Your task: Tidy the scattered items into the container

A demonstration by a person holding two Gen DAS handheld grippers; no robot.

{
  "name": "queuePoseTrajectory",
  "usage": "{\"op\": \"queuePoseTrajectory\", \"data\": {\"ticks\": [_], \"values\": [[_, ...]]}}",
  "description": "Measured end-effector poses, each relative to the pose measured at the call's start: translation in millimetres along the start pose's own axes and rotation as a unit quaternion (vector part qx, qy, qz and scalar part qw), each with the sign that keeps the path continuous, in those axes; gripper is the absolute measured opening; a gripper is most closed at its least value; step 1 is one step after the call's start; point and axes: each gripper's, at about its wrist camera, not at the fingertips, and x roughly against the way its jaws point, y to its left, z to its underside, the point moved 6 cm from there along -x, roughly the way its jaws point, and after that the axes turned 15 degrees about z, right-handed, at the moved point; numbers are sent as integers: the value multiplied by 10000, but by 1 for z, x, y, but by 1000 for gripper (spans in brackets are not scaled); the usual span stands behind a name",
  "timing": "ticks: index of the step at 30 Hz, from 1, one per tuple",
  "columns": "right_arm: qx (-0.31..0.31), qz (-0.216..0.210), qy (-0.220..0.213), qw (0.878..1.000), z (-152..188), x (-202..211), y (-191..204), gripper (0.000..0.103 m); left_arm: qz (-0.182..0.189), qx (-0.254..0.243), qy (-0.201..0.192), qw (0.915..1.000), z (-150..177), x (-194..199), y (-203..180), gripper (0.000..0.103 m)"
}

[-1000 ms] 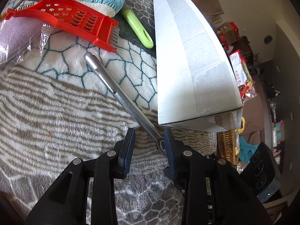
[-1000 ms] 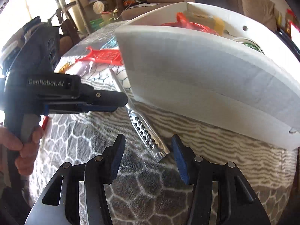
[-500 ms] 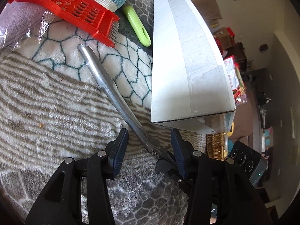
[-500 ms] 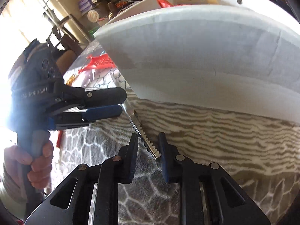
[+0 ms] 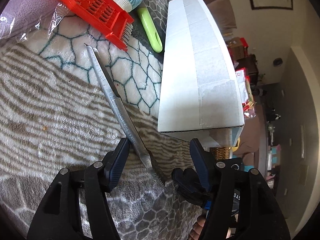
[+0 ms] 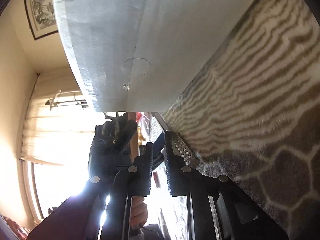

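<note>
- Metal tongs [image 5: 118,108] lay on the patterned blanket [image 5: 50,100], long axis running from bottom centre up toward the upper left of the left wrist frame.
- Right tool [image 6: 159,172] was pressed together on the tongs' perforated tip, at lower centre of its view.
- Left tool [image 5: 158,160] was opening, tongs between the pads but not gripped.
- White box [image 5: 200,70] sat just right of the tongs.
- Cluttered, sunlit room behind it all.

"DAS" on the right tool's [image 5: 188,182] body
</note>
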Motion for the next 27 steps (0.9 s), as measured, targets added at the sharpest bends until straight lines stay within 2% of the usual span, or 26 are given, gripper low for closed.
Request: {"op": "queuePoseTrajectory", "data": {"ticks": [2, 4, 5, 6, 8, 9, 10, 13, 14, 16, 17, 18, 20, 21, 23, 25, 26, 27], "values": [[599, 377, -149, 9974, -5, 6, 15, 13, 10, 28, -5, 10000, -1, 0, 1, 60], [1210, 915, -436, 9875, -8, 15, 30, 15, 18, 44, 17, 10000, -2, 0, 1, 60], [1644, 1304, -608, 9758, -7, 18, 39, 27, 12, 50, 26, 10000, -2, 0, 1, 60], [2150, 1682, -723, 9593, -7, 19, 49, 49, -4, 49, 38, 10000, -3, 1, 2, 60], [3188, 2260, -762, 9173, 7, 9, 67, 74, -39, 25, 54, 10000, -2, 2, 2, 60], [3566, 2458, -730, 8984, 13, 1, 72, 74, -46, 12, 52, 10000, -2, 2, 3, 60], [3759, 2604, -658, 8869, 20, -8, 72, 74, -47, 5, 48, 10000, -1, 3, 3, 60], [3839, 2909, -384, 8755, 26, -31, 58, 71, -48, 13, 65, 10000, 1, 2, 0, 60], [3956, 2969, -467, 8679, 27, -33, 59, 68, -42, 26, 70, 10000, 1, 2, 0, 60], [4057, 3120, -452, 8579, 27, -36, 59, 37, -49, 18, 88, 9999, 1, 3, -1, 60], [4032, 3136, -459, 8585, 26, -36, 58, 28, -62, 7, 98, 9999, 1, 3, -1, 60], [4009, 3088, -449, 8613, 27, -39, 58, 26, -84, -15, 109, 9999, 1, 3, -2, 60], [4060, 3078, -447, 8593, 25, -39, 58, 25, -124, -51, 130, 9998, 2, 4, -2, 60], [3959, 2896, -410, 8705, 26, -37, 60, 24, -135, -61, 141, 9998, 3, 4, -3, 60], [3535, 2413, -285, 9033, 25, -37, 61, 23, -130, -76, 157, 9998, 1, 4, -5, 60], [3171, 2049, -179, 9258, 24, -37, 62, 23, -128, -73, 136, 9998, 2, 8, -5, 56], [2984, 1850, -90, 9363, 23, -37, 61, 23, -172, -66, 121, 9998, 2, 9, -3, 41], [2803, 1635, -16, 9459, 22, -37, 60, 23, -221, -45, 106, 9997, 2, 10, 0, 18]]}}
